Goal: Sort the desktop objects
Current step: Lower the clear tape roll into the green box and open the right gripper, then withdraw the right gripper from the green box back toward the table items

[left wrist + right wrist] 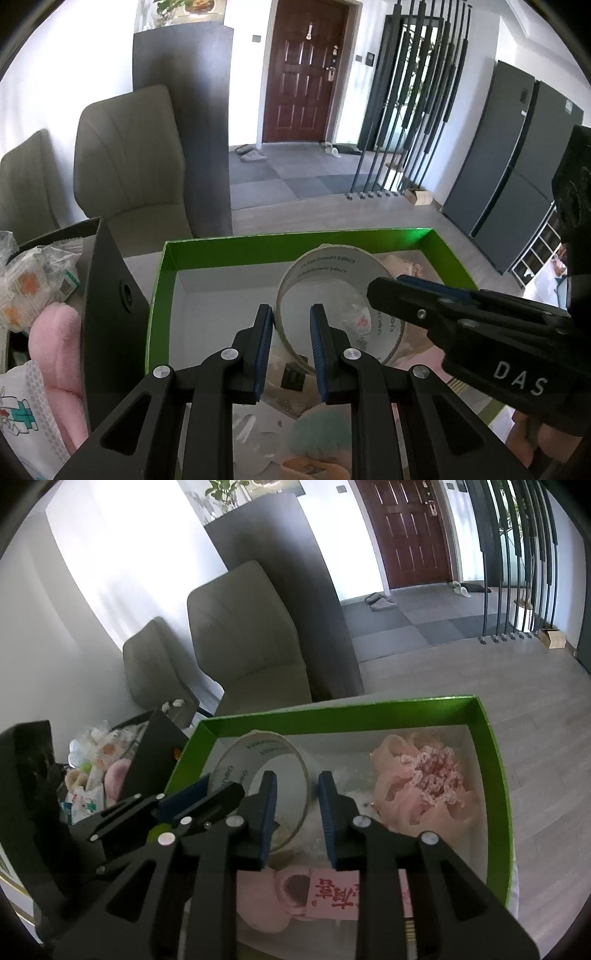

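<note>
Left gripper (291,350): its two blue pads sit a little apart. The near rim of the tape roll is between them. I cannot tell if the pads press on it.
Right gripper (297,818): its blue pads are a bit apart. The clear edge of the roll is in the gap. The pads do not seem to press it. In the left view this gripper reaches in from the right, over the roll.
Tape roll (334,295): a big clear roll with small printed words on the inside. It stands tilted in the box, just past both sets of pads.
Green box (495,775): green walls, white inside. It holds the roll and other things.
Pink frilly thing (424,782): soft and pale pink. It lies in the right part of the box, apart from the roll.
Pink card (332,893): it has red writing and lies under the right gripper, at the near end of the box.
Black box (110,302): it stands just left of the green box.
Packets (33,280): a pile of white wrapped packets and a soft pink thing sit in the black box.
Chairs (243,635): two grey chairs stand behind.
</note>
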{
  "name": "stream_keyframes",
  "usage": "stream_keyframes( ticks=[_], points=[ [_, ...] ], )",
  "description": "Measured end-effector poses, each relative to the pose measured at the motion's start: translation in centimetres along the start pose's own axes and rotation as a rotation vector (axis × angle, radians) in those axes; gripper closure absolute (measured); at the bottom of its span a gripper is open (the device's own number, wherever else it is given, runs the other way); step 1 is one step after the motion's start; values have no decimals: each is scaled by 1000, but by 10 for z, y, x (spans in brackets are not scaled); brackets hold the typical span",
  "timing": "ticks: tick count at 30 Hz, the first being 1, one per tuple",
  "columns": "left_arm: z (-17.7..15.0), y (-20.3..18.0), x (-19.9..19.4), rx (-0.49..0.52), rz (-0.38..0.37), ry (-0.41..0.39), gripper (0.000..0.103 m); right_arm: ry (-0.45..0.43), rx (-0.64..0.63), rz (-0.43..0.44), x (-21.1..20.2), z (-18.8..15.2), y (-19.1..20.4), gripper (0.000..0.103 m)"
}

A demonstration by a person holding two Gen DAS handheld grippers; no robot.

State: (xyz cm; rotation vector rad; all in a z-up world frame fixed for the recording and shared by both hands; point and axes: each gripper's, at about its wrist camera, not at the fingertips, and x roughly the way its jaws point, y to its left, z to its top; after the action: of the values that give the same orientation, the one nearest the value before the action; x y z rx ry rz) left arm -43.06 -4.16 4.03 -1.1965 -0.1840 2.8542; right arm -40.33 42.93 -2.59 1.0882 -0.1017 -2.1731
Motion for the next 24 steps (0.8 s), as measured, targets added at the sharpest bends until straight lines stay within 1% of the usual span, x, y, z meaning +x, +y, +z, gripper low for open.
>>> stream_keyframes(
  ticks=[7,10,11,12,14,16,17,18,19,21,23,24],
  points=[
    [-2,7,11,-11,16,40,84,38,1,9,11,-4,1,78],
    [-3,4,14,7,26,51,84,48,1,-3,14,-5,0,77],
    [-4,3,15,13,24,58,84,56,6,0,16,-4,-1,72],
    [-4,2,16,12,16,65,84,70,15,16,18,-4,-2,63],
    [-5,1,16,7,16,68,84,76,21,28,19,-5,-4,62],
    [-3,3,15,-6,0,69,84,71,27,30,17,-5,-5,61],
    [-2,4,13,-15,-9,68,84,61,30,30,14,-4,-6,55],
    [-1,5,11,-25,-12,63,84,45,33,29,10,-3,-7,48],
    [0,7,9,-32,-11,58,83,34,35,29,7,-2,-7,44],
    [2,14,3,-51,-16,43,74,6,43,32,1,1,-6,32],
    [4,17,-5,-71,-35,20,56,-23,50,34,-7,3,-5,27],
    [6,17,-8,-73,-35,9,52,-38,56,34,-11,5,-6,27]
  ],
)
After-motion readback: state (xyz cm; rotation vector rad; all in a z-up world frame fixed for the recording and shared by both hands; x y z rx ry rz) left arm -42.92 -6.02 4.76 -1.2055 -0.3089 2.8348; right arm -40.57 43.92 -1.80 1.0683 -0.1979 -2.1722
